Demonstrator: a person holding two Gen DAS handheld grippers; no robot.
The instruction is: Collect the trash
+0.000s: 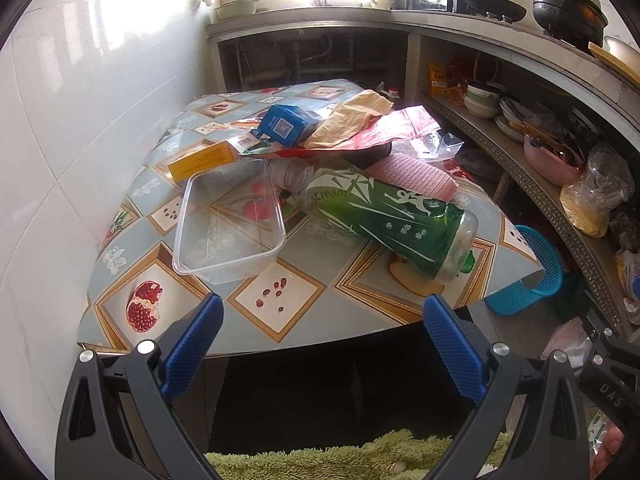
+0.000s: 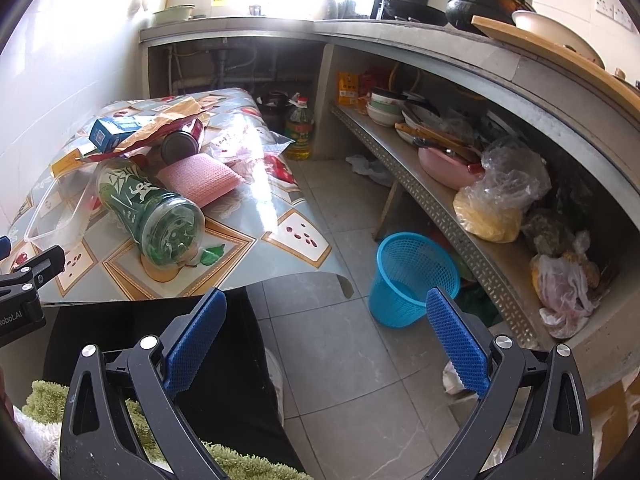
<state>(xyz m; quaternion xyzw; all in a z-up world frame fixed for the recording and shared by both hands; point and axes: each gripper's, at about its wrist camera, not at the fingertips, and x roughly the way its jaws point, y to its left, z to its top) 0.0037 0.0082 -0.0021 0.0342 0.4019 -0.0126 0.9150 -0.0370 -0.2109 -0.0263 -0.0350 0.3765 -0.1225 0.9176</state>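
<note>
Both grippers hang short of the table, and we read the job as barely begun. Our left gripper [image 1: 322, 344] has its blue pads wide apart with nothing between them, poised at the near edge of the table [image 1: 304, 320]. Our right gripper [image 2: 326, 340] is likewise spread and empty, over the tiled floor beside the table's corner.

Nothing appears collected yet. In the right wrist view the blue basket [image 2: 414, 280] stands on the floor at about 3 o'clock from the table, near the lower shelf, and what we can see of its inside looks empty, though its bottom is partly hidden.

All the trash still lies on the patterned cloth. From the left wrist view, the green bottle [image 1: 384, 220] lies on its side at the centre, base pointing toward 4 o'clock. The clear plastic tray [image 1: 230, 220] sits just beside it at 9 o'clock, touching the bottle's neck. Behind, toward 12 o'clock, we see a yellow box [image 1: 204, 160], a blue carton [image 1: 286, 124], a tan wrapper [image 1: 352, 118] over a red wrapper [image 1: 384, 130], a dark can [image 2: 182, 142] under them, and a pink sponge cloth [image 1: 412, 174] touching the bottle.

We judge every piece is still to be lifted and carried to the basket; the bottle and tray lie nearest.
</note>
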